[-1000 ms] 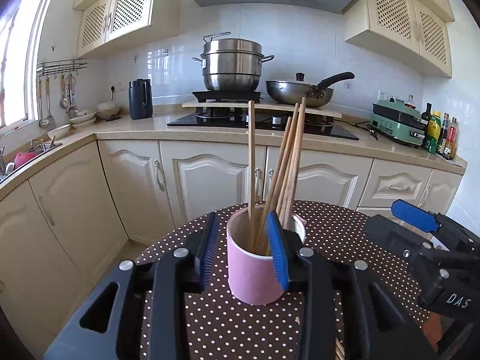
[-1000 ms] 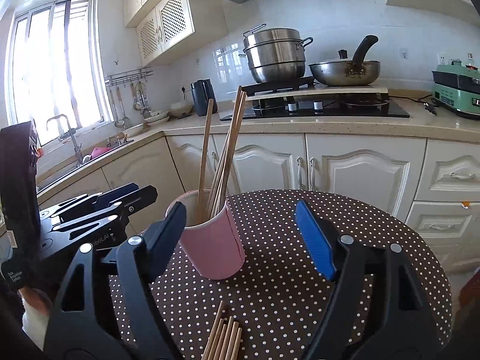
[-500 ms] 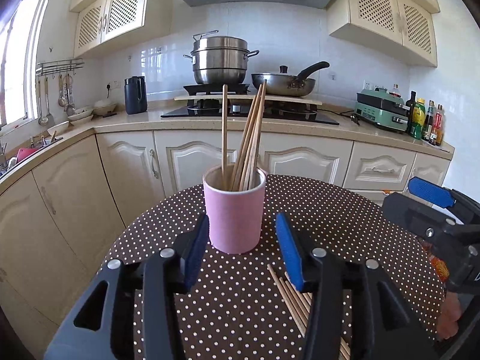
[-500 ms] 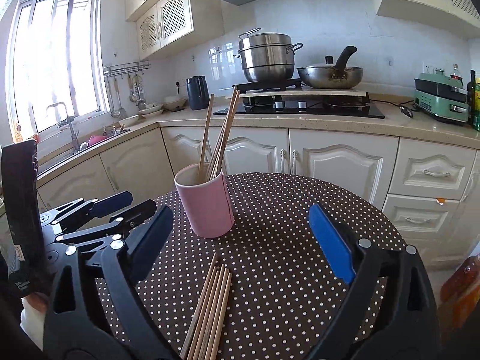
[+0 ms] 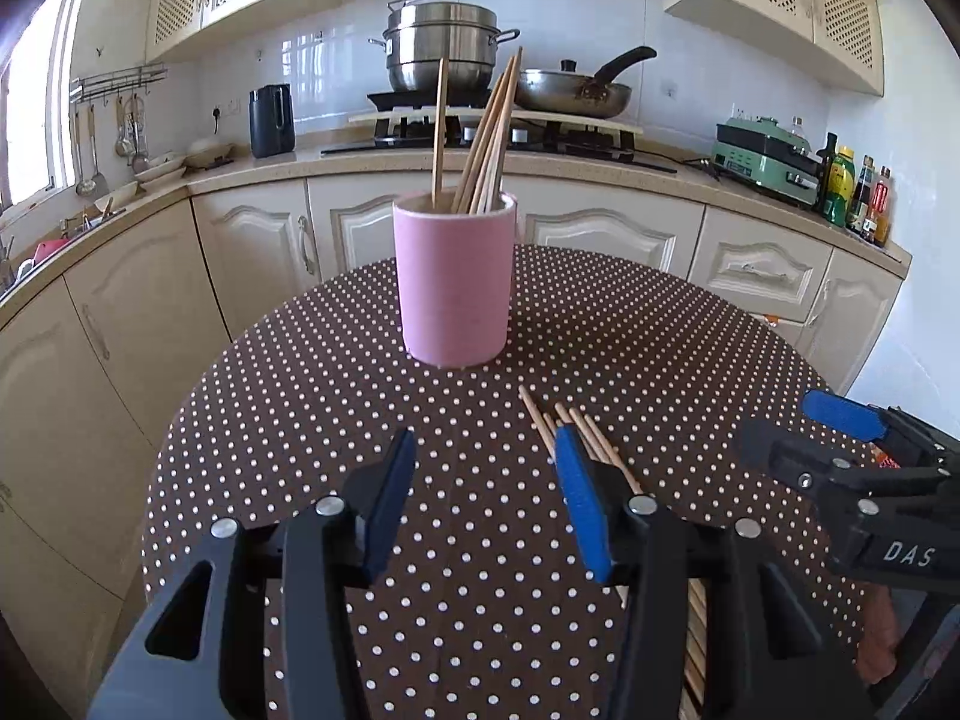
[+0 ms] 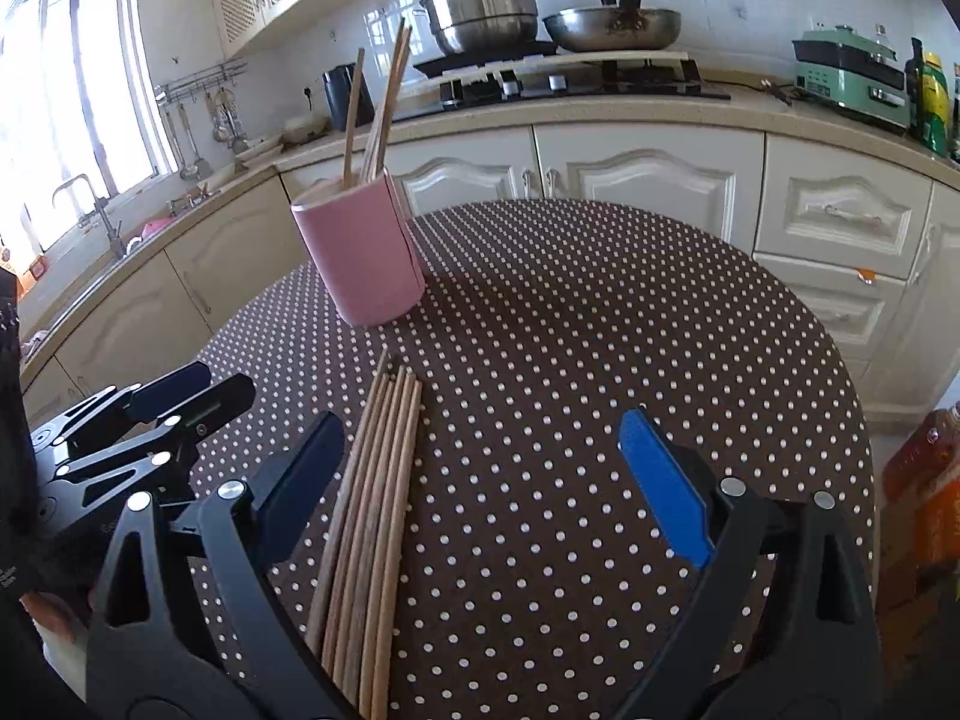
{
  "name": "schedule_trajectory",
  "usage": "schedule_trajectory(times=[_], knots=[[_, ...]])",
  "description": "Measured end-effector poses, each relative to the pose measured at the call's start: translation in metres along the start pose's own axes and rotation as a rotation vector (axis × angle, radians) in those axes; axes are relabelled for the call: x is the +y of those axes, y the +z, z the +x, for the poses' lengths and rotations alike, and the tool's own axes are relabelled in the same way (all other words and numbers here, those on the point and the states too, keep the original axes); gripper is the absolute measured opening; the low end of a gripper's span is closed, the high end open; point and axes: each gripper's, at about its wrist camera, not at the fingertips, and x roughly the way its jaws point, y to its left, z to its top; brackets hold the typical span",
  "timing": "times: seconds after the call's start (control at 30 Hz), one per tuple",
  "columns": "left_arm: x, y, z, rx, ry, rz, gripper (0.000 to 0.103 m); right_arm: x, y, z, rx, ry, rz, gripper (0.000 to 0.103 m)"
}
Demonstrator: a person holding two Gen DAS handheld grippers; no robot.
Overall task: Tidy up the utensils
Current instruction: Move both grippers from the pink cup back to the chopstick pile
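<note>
I am holding my left gripper (image 5: 486, 498) with its jaws spread and nothing between them, above the dotted table (image 5: 336, 396). My right gripper (image 6: 486, 480) is likewise standing wide apart and gripping nothing. The loose chopsticks (image 6: 375, 492) are lying flat on the table, passing just inside my right gripper's left finger (image 6: 300, 480) and under my left gripper's right finger (image 5: 579, 504). Beyond both, the pink cup (image 5: 454, 279) is standing upright, holding several upright chopsticks (image 5: 489, 132).
</note>
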Motion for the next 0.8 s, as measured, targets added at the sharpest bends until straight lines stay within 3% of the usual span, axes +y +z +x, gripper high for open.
schedule_trajectory(times=[0.13, 0.33, 0.8], knots=[[0.003, -0.014, 0.010, 0.081, -0.018, -0.026, 0.049, -0.002, -0.016, 0.013, 0.089, -0.018, 0.010, 0.092], [0.001, -0.031, 0.015, 0.131, -0.002, -0.023, 0.049, -0.001, -0.028, 0.022, 0.155, -0.024, 0.031, 0.092], [0.010, -0.040, 0.019, 0.203, 0.027, -0.095, 0.049, 0.013, -0.028, 0.035, 0.196, -0.092, -0.047, 0.093]])
